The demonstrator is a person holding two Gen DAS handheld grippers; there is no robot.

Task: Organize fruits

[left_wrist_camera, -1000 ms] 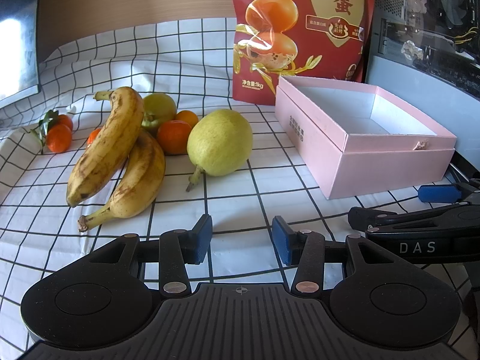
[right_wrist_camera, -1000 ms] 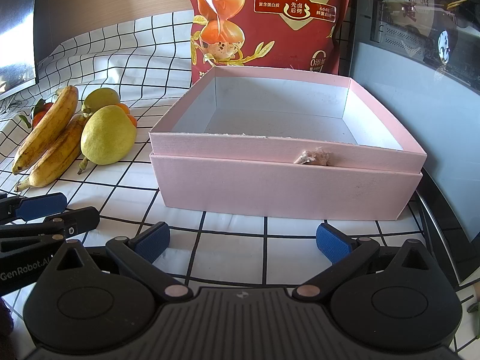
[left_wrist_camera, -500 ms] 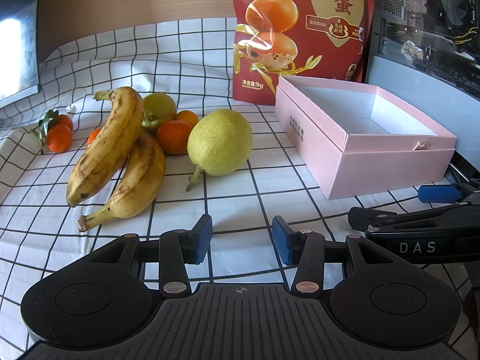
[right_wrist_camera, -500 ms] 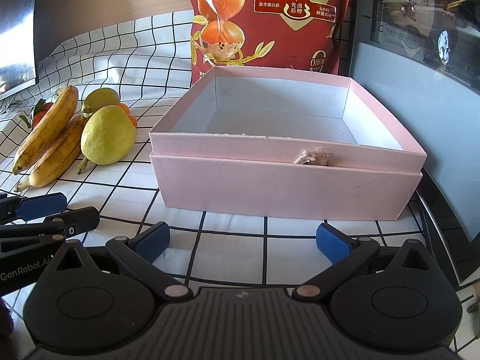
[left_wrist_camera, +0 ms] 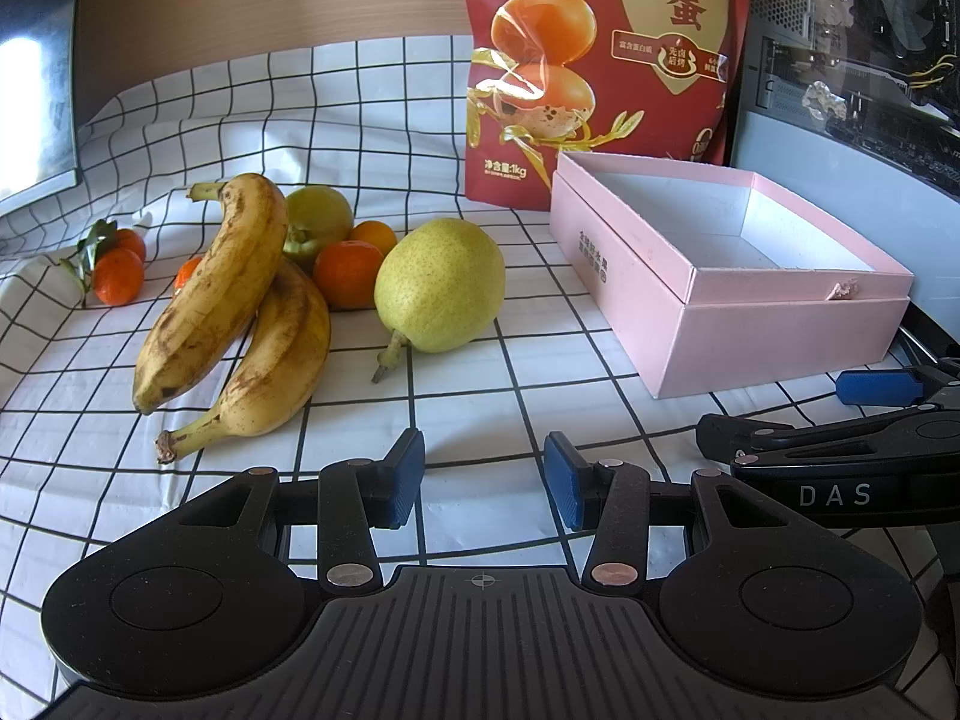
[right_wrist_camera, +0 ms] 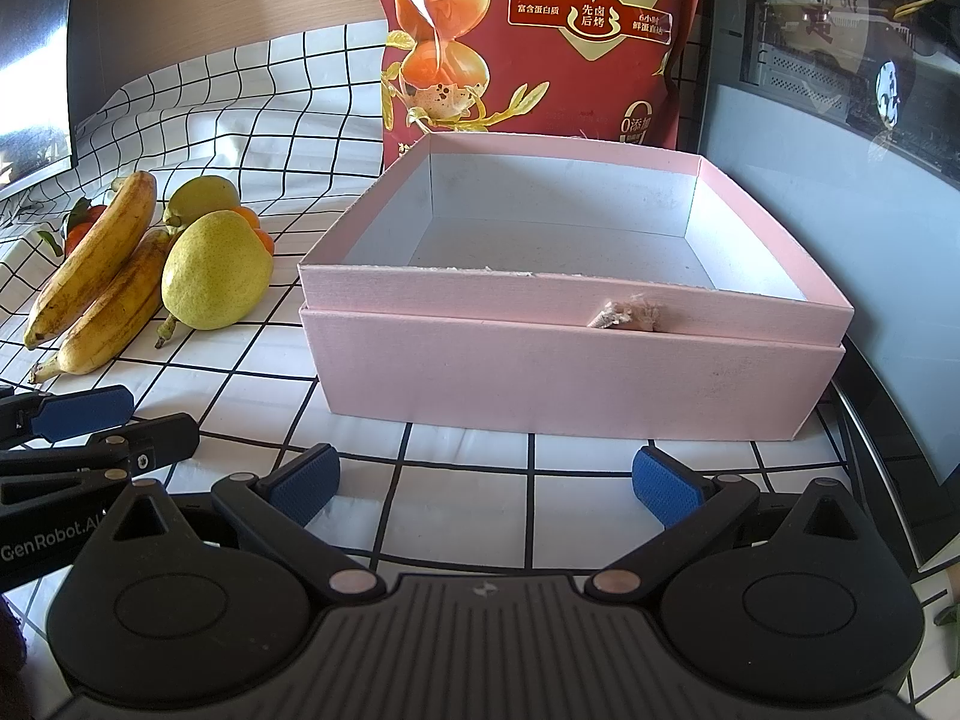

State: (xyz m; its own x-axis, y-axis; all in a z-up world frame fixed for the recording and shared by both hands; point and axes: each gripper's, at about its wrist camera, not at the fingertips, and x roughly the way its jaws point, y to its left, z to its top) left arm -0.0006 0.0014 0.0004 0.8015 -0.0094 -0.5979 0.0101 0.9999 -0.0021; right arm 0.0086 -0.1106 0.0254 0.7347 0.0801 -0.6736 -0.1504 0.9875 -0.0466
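Observation:
Two spotted bananas [left_wrist_camera: 240, 312] lie crossed on the checked cloth, with a yellow pear [left_wrist_camera: 441, 285] to their right, a second greenish pear [left_wrist_camera: 318, 216] behind, and several small oranges [left_wrist_camera: 348, 273] around them. A pink open box [right_wrist_camera: 570, 300], nothing inside it, stands to the right. My left gripper [left_wrist_camera: 483, 474] is open over bare cloth just in front of the pear. My right gripper [right_wrist_camera: 486, 483] is wide open before the box's front wall [left_wrist_camera: 780, 336]. Neither holds anything. The same bananas [right_wrist_camera: 96, 276] and pear [right_wrist_camera: 216, 270] show at the left of the right wrist view.
A tall red snack bag [left_wrist_camera: 606, 60] stands behind the box. A dark computer case [right_wrist_camera: 840, 90] borders the right side. A monitor edge [left_wrist_camera: 36, 72] is at the far left. A wooden wall backs the white checked cloth [left_wrist_camera: 360, 120].

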